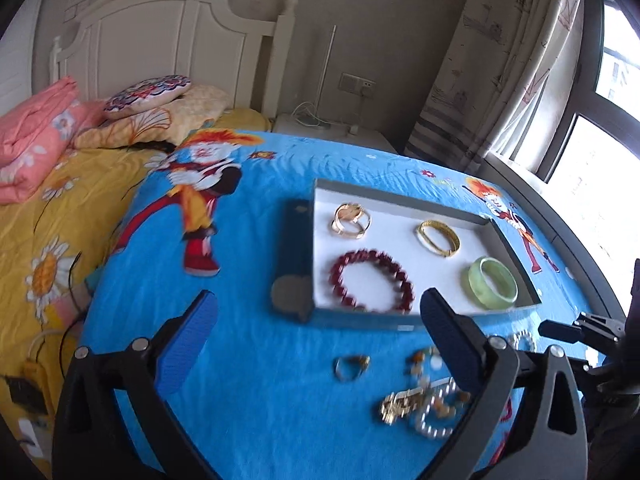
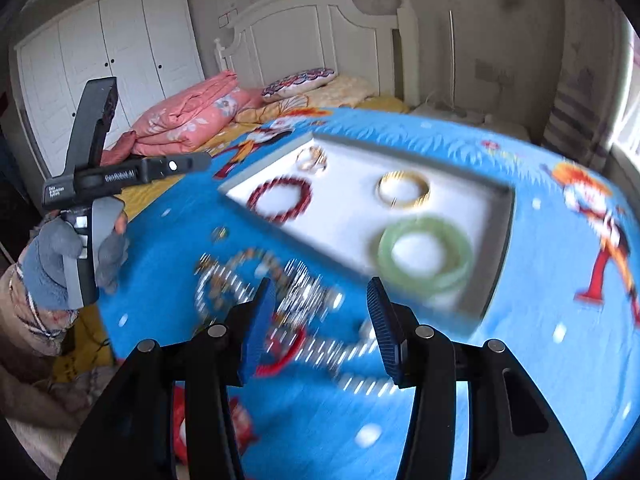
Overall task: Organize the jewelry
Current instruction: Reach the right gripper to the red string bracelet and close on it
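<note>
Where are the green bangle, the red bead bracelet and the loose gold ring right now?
green bangle (image 1: 493, 285): left wrist view, on its near band, inside the tray.
red bead bracelet (image 1: 339, 280): left wrist view, on its left beads, inside the tray.
loose gold ring (image 1: 351, 367): left wrist view, on its band, on the blue cloth.

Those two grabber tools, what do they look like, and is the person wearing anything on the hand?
Each gripper, left and right, has a black frame with round silver bolts and two flat blue ribbed pads. Seen from the right wrist view, the left tool has a grey handle and small white lettering on its black body. The hand holding it wears a grey-blue fingerless glove.
</note>
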Demonstrator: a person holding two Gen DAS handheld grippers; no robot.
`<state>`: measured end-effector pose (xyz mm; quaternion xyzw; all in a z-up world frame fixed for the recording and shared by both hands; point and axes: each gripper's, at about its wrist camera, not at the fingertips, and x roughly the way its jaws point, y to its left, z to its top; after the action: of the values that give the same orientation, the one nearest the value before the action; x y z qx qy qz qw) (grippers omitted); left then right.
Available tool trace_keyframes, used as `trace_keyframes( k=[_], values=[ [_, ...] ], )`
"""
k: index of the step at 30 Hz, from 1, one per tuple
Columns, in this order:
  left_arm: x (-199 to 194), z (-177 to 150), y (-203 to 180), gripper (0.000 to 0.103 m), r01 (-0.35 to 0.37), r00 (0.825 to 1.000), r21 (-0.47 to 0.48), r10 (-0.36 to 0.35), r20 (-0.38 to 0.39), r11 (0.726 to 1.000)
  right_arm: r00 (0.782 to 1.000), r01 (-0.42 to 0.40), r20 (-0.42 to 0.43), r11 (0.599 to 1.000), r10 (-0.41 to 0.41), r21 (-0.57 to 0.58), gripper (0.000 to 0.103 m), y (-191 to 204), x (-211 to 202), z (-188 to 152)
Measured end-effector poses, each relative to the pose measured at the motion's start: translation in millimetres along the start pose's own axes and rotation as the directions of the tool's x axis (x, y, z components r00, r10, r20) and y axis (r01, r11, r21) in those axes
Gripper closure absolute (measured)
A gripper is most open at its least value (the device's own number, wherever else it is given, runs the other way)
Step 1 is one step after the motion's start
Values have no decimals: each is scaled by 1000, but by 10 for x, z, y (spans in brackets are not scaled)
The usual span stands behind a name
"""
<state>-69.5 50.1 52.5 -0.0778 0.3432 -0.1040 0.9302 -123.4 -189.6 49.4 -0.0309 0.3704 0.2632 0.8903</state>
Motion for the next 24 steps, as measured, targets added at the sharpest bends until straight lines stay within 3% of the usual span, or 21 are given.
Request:
trace_keyframes(
  k=[4,8,11,15,24],
  values=[
    [-108,-280,74,3,-33,999,9,33,-14,999,999,-35,-12,999,35,-22,57,169,-53,-242],
    [-121,-484,111,3,-41,999,13,41,-23,999,1000,-9,-31,996,6,-93,57,408,-54,-405],
    [-62,-478,153,3,-21,999,-5,21,-41,1000,999,15,-26,989,-19,-147,57,528,-25,-450],
    [95,-478,272,3,-13,992,-71,4,-126,997,995,86,-37,969,-97,-230,57,657,111,-478],
    [135,-484,225,3,0,990,-48,-7,-142,999,988,144,-13,940,-156,-310,57,757,196,-481]
  ],
)
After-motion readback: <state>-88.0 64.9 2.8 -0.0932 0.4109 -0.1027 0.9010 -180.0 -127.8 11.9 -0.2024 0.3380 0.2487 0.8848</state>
